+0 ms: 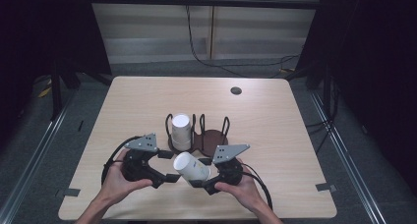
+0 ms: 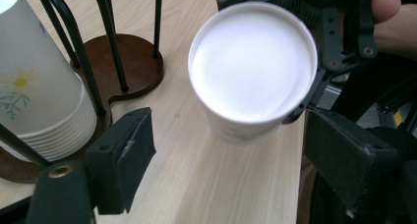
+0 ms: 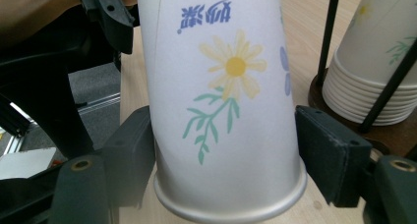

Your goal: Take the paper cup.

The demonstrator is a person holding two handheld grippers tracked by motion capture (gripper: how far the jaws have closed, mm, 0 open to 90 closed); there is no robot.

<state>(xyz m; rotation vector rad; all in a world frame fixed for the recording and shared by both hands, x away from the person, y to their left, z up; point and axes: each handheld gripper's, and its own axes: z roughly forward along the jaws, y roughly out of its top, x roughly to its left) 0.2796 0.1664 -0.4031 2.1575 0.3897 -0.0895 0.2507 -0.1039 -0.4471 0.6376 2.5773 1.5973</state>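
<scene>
A white paper cup (image 1: 192, 167) with a flower print lies tilted above the table's front, its closed bottom (image 2: 253, 62) facing the left gripper. My right gripper (image 1: 202, 174) is shut on the cup near its rim, and its pads (image 3: 130, 150) press the cup's side (image 3: 221, 86). My left gripper (image 1: 169, 166) stands open, its jaws wide on either side of the cup's bottom without touching it. A stack of matching cups (image 1: 180, 131) sits upside down in the left bay of a brown holder (image 1: 214, 138) with black wire posts.
The holder's right bay has a bare wooden base (image 2: 133, 62). A dark round grommet (image 1: 236, 91) sits at the table's far right. Grey tape marks (image 1: 324, 186) lie near the front corners. Cables run across the floor behind the table.
</scene>
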